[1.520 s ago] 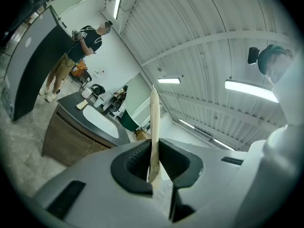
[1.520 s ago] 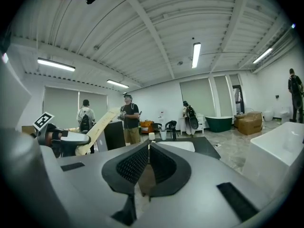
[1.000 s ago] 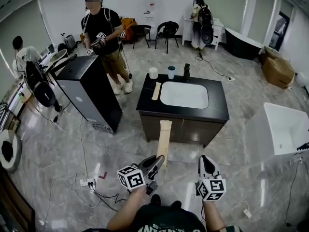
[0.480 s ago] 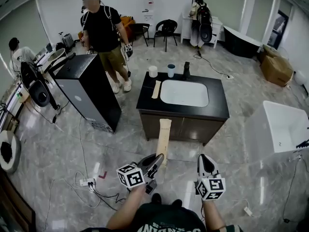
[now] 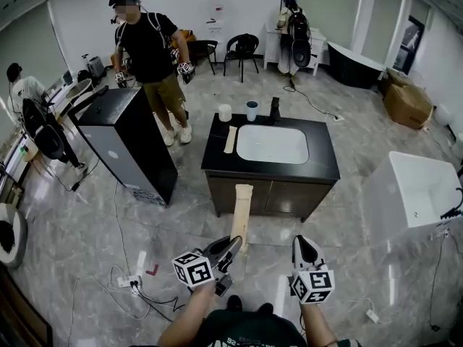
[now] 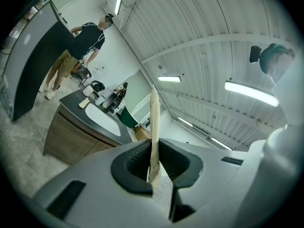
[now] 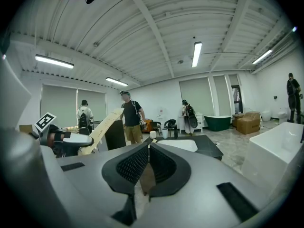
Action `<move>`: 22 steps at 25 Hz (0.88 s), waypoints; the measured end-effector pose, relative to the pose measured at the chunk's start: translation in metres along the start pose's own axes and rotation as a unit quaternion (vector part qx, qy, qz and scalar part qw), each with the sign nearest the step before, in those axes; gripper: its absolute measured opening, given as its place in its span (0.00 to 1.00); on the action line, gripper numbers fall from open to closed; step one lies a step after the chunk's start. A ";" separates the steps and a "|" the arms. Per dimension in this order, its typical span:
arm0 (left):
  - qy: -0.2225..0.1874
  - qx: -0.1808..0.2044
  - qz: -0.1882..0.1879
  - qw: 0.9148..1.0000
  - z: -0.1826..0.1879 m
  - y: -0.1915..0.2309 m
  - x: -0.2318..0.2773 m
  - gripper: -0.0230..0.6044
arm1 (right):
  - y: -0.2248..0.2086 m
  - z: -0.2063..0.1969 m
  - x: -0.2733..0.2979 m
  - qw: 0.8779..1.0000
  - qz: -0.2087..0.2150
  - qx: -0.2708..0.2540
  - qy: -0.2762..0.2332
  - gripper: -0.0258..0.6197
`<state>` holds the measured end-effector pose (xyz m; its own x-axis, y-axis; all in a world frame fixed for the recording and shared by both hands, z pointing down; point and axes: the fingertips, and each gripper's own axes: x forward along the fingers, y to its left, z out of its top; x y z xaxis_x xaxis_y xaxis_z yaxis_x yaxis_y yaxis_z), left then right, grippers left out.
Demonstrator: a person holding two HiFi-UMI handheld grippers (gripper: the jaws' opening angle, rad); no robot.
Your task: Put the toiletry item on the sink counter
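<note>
While left gripper point(image 5: 235, 243) jaws pinch a tan strip point(image 5: 241, 207), right gripper point(image 5: 302, 241) jaws closed empty, sink counter point(image 5: 217, 155) ahead, cabinet point(image 5: 124, 144) left.

My head view looks steeply down on the counter point(image 5: 323, 166), well off. Both gripper views face it from low along their jaws; all three share it.

A black-topped sink counter point(image 5: 323, 159) stands at the middle of the frame with a white basin point(image 5: 272, 144) sunk into its top. Along its upper edge stand a white cup point(image 5: 225, 112), a blue cup point(image 5: 251, 110) and a dark tap point(image 5: 275, 109), and a pale flat strip point(image 5: 230, 139) lies just left of the basin. The grey marble floor point(image 5: 87, 215) around it bears a black cabinet point(image 5: 130, 147) at left, a white tub point(image 5: 416, 194) at right and a power strip point(image 5: 126, 281) with loose cables at lower left.
</note>
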<state>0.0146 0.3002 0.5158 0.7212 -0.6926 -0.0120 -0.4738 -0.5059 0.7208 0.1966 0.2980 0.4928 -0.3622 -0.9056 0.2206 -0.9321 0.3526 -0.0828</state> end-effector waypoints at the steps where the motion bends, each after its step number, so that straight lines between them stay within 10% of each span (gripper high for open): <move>1: 0.001 -0.002 0.001 1.000 0.000 0.001 -0.003 0.12 | 0.003 -0.002 -0.001 1.000 0.000 0.001 0.002 0.11; 22: -0.014 -0.025 0.023 0.999 0.032 0.062 -0.033 0.12 | 0.039 -0.014 0.045 1.000 0.008 0.009 0.016 0.11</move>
<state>-0.0546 0.2747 0.5383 0.6842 -0.7293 0.0026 -0.4800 -0.4475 0.7545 0.1440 0.2748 0.5134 -0.3777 -0.8917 0.2493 -0.9259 0.3632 -0.1036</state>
